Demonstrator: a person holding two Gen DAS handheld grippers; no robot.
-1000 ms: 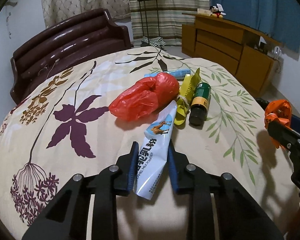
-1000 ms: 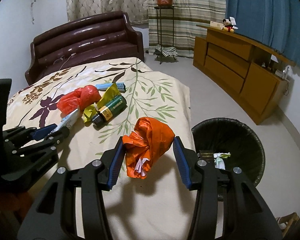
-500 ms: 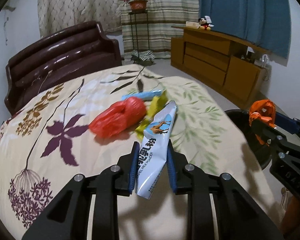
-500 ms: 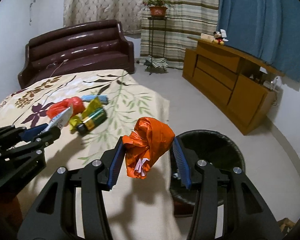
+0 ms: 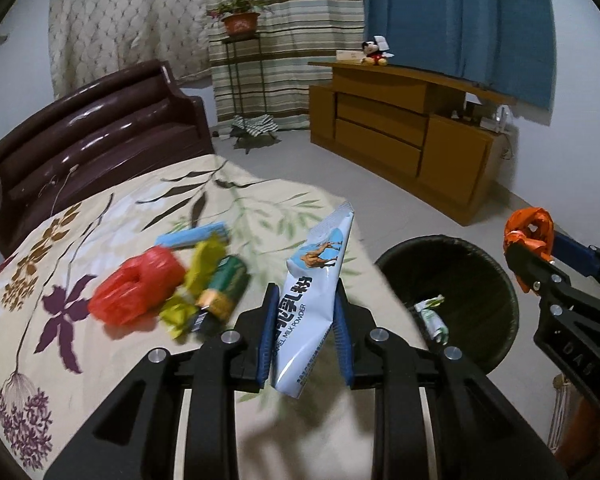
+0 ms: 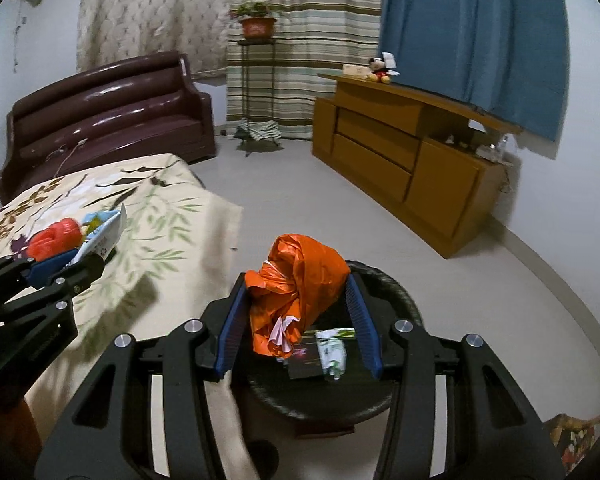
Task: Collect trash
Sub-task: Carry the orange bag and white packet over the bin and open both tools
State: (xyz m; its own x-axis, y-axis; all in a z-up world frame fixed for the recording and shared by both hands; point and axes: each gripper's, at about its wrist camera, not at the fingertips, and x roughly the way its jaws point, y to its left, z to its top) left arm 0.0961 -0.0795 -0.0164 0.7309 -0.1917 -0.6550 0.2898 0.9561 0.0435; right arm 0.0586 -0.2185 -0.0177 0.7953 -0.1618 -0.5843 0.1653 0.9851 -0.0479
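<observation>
In the left wrist view the left gripper [image 5: 305, 332] has its blue pads clamped on a white and blue milk powder sachet [image 5: 314, 300], which stands nearly upright between them with its sealed top leaning toward one o'clock and its lower end hanging free below the pads. At nine to ten o'clock from it, on the floral bedspread [image 5: 100, 240], lies the remaining litter, somewhat blurred: a crumpled red plastic bag [image 5: 138, 286], a yellow wrapper [image 5: 196, 280], a dark green bottle [image 5: 225, 286] on its side, and a light blue packet [image 5: 194, 234] behind them. At three o'clock a black bin [image 5: 460, 264] stands on the floor beside the bed (a green and white wrapper [image 5: 432, 314] already lies inside), and beyond it, at the frame's right edge, the right gripper [image 5: 530, 240] pinches an orange plastic bag [image 5: 528, 226]. In the right wrist view the right gripper's pads grasp that crumpled orange bag [image 6: 300, 288] on both sides, held directly above the open bin [image 6: 396, 288], where the green and white wrapper [image 6: 334, 350] and a dark flat packet [image 6: 304, 362] rest. At nine o'clock the left gripper [image 6: 80, 258] holds the sachet [image 6: 106, 234] over the bedspread [image 6: 160, 232], with the red bag [image 6: 54, 238] just behind it.
</observation>
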